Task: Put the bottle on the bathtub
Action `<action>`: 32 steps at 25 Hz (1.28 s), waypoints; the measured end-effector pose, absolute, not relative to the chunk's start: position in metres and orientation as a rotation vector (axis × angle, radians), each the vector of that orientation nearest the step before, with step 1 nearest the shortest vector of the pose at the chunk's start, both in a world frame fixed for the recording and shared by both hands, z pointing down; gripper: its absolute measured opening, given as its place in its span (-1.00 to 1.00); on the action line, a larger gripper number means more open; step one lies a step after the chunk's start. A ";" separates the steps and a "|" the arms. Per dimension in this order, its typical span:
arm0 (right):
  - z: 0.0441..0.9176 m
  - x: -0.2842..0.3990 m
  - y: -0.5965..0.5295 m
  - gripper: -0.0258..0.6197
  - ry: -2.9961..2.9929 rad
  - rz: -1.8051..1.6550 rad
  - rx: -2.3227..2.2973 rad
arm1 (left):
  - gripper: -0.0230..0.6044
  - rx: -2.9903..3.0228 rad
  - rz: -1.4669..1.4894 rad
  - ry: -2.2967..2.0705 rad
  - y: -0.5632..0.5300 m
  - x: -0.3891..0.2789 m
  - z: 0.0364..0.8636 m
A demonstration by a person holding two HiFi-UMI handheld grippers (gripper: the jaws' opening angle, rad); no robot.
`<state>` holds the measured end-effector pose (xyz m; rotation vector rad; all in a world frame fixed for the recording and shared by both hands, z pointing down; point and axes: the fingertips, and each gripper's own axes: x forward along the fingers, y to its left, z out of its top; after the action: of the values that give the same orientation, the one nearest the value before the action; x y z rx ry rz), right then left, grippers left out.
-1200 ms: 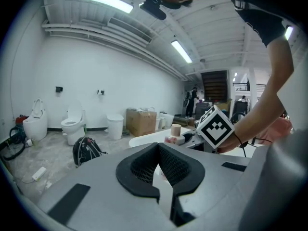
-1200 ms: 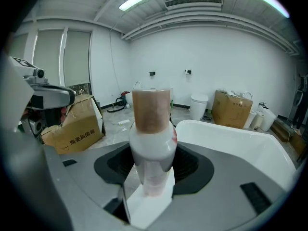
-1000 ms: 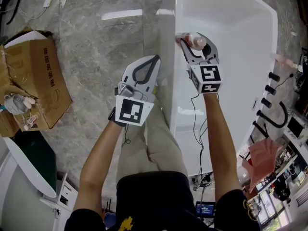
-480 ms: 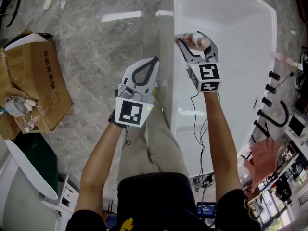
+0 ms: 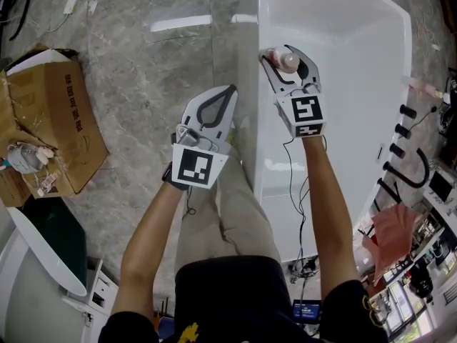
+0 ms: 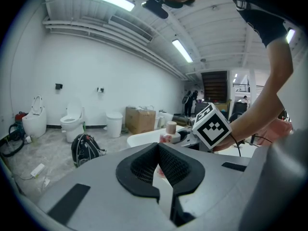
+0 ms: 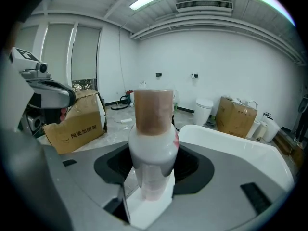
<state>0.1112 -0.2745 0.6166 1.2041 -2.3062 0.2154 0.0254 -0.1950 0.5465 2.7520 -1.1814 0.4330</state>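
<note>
At upper centre of the head view, the right gripper (image 5: 285,56) is shown clamped on the bottle (image 5: 288,61) at the near rim of the bathtub (image 5: 343,34). Its jaws have just been opened wider and closed again with the bottle between them. Against the frame half a second earlier, where it lies tipped sideways, the bottle is now set upright, so a re-grip is inferred. Whether its base rests on the rim cannot be confirmed. Placement is judged nearly complete, with only release remaining. Left of the tub edge, the left gripper (image 5: 230,88) is held closed and empty.
</note>
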 end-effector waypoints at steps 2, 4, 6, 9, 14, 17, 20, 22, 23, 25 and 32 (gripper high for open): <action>0.616 0.111 -0.274 -0.23 -2.328 0.233 1.201 | -0.87 2.752 0.438 -1.182 -0.195 0.025 0.547; 0.616 0.111 -0.272 -0.23 -2.348 0.244 1.193 | -0.87 2.750 0.431 -1.184 -0.195 0.025 0.548; 0.616 0.109 -0.271 -0.23 -2.362 0.243 1.179 | -0.87 2.751 0.425 -1.185 -0.195 0.025 0.549; 0.615 0.108 -0.270 -0.23 -2.376 0.231 1.156 | -0.87 2.746 0.421 -1.186 -0.195 0.026 0.548; 0.617 0.109 -0.271 -0.22 -2.362 0.244 1.156 | -0.87 2.744 0.423 -1.185 -0.195 0.027 0.549; 0.627 0.112 -0.271 -0.04 -2.327 0.281 1.161 | -0.87 2.739 0.426 -1.182 -0.194 0.027 0.551; 0.630 0.112 -0.269 -0.03 -2.321 0.295 1.161 | -0.87 2.738 0.428 -1.181 -0.193 0.025 0.551; 0.630 0.112 -0.268 -0.03 -2.321 0.296 1.159 | -0.87 2.738 0.426 -1.185 -0.193 0.025 0.551; 0.630 0.112 -0.268 -0.03 -2.321 0.296 1.159 | -0.87 2.738 0.424 -1.187 -0.193 0.025 0.551; 0.629 0.112 -0.268 -0.03 -2.321 0.295 1.159 | -0.87 2.739 0.420 -1.189 -0.193 0.025 0.550; 0.629 0.112 -0.267 -0.03 -2.320 0.289 1.161 | -0.87 2.742 0.417 -1.187 -0.192 0.025 0.550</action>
<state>0.1118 -0.2672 0.6286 1.1608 -2.3203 0.2887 0.0254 -0.1917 0.5503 2.7423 -1.1871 0.4175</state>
